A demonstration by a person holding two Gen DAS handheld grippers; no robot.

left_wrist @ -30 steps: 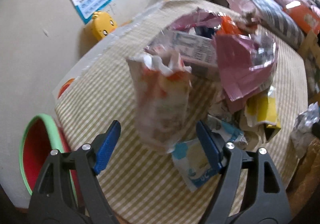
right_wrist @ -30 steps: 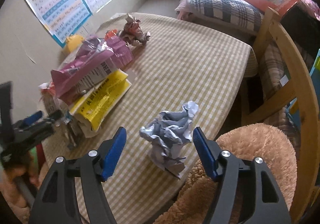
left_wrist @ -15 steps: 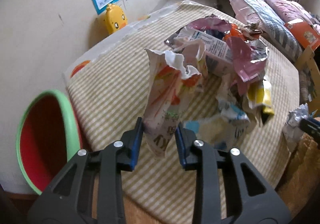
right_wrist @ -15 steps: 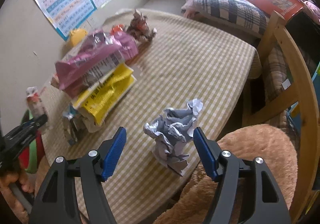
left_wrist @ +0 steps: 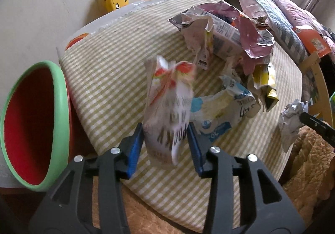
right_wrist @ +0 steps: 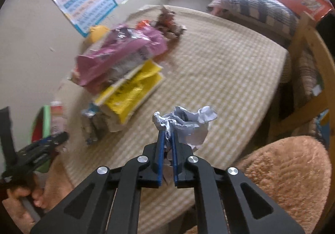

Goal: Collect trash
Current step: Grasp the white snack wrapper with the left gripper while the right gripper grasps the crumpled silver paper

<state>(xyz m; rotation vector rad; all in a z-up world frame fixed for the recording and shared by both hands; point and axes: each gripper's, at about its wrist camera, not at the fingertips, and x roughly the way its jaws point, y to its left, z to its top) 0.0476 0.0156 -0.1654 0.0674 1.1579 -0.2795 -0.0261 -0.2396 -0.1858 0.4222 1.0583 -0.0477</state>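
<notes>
While both my grippers are loaded, these lines cover the drop-off.

Left jaws: my left gripper (left_wrist: pixel 166 140) is parted about as wide as the snack wrapper (left_wrist: pixel 169 108) between its pads; the blur hides whether the pads bite, so I cannot tell if it is held or slipping free.
Wrapper axis: long axis points straight ahead, away from the jaws, torn mouth farthest out.
Right jaws: my right gripper (right_wrist: pixel 166 146) is pinched narrow on the crumpled paper (right_wrist: pixel 185 124), which bulges ahead and right of the tips.
Bin: the green-rimmed bin (left_wrist: pixel 60 108) lies left of my left jaws, mouth tilted towards them.
Nearer hand: left, I judge; the right must cross the table (right_wrist: pixel 219 70).
Pile: remaining wrappers (left_wrist: pixel 226 31) lie ahead-right of my left jaws.
</notes>
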